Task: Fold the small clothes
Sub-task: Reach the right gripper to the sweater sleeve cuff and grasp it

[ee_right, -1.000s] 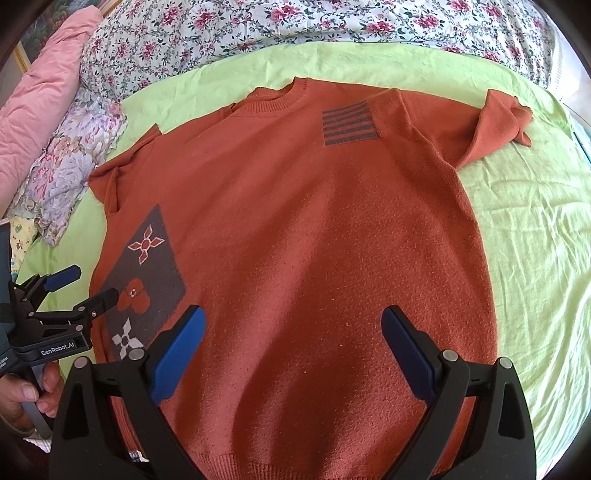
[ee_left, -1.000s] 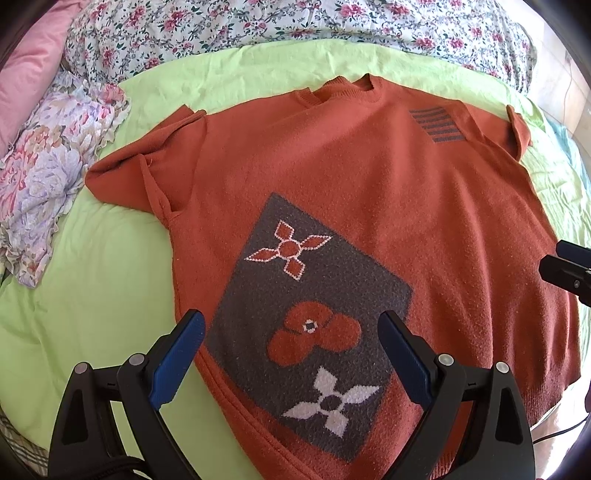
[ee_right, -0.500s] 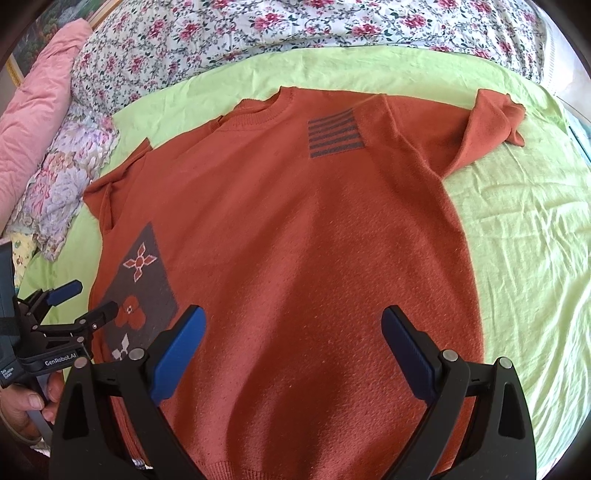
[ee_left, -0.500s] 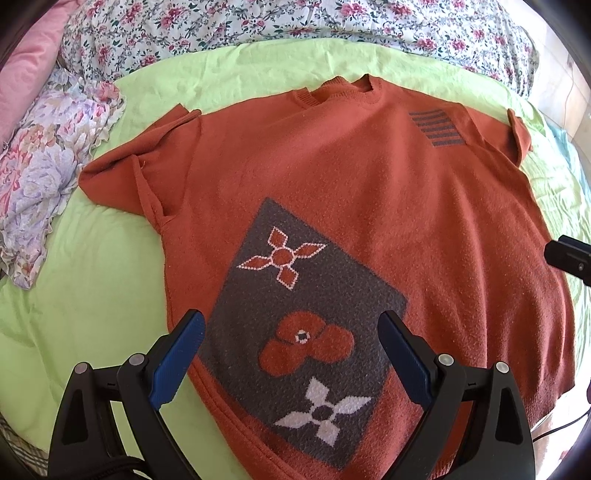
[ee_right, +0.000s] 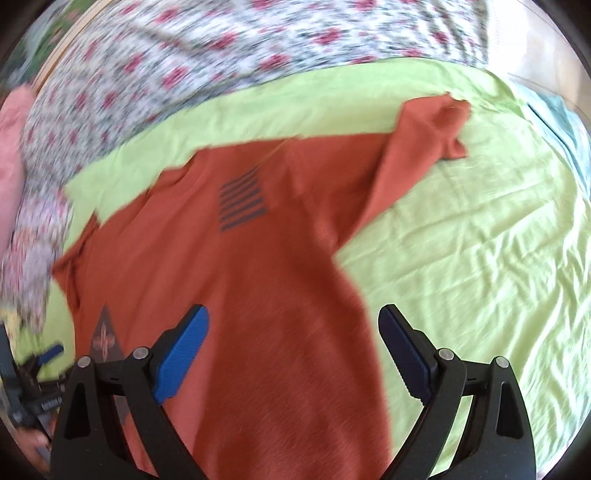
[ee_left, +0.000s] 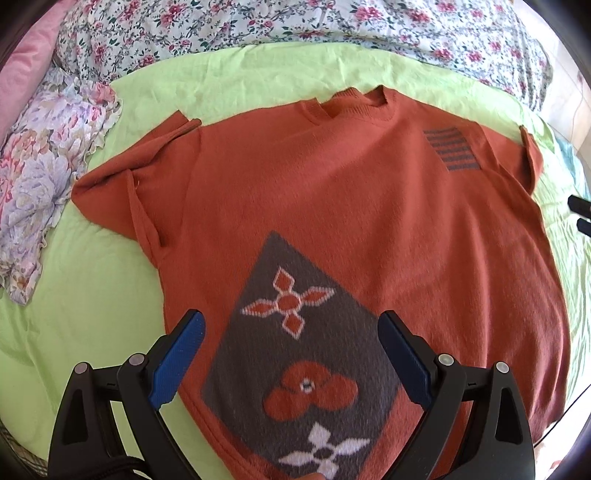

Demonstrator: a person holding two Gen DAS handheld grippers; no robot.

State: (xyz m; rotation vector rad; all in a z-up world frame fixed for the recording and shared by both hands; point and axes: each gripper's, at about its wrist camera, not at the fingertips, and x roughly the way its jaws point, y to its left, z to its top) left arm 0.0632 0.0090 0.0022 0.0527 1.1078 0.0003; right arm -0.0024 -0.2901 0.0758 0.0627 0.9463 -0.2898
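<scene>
An orange knit sweater (ee_left: 332, 206) lies spread flat, front up, on a green sheet (ee_left: 92, 295). It has a grey patch with flowers (ee_left: 295, 362) near the hem and grey stripes (ee_left: 452, 153) on the chest. My left gripper (ee_left: 291, 350) is open and empty above the grey patch. My right gripper (ee_right: 295, 350) is open and empty above the sweater's right side (ee_right: 277, 295), near its edge. The right sleeve (ee_right: 424, 129) lies out on the sheet. The right wrist view is blurred.
A floral quilt (ee_left: 295, 29) runs along the back of the bed. A frilled floral cloth (ee_left: 44, 166) lies at the left beside a pink pillow (ee_left: 22, 62). Bare green sheet (ee_right: 480, 240) lies right of the sweater.
My left gripper has moved forward over the sweater, toward the grey patch. My right gripper has swung fast to the right, so the sweater now sits left of its view.
</scene>
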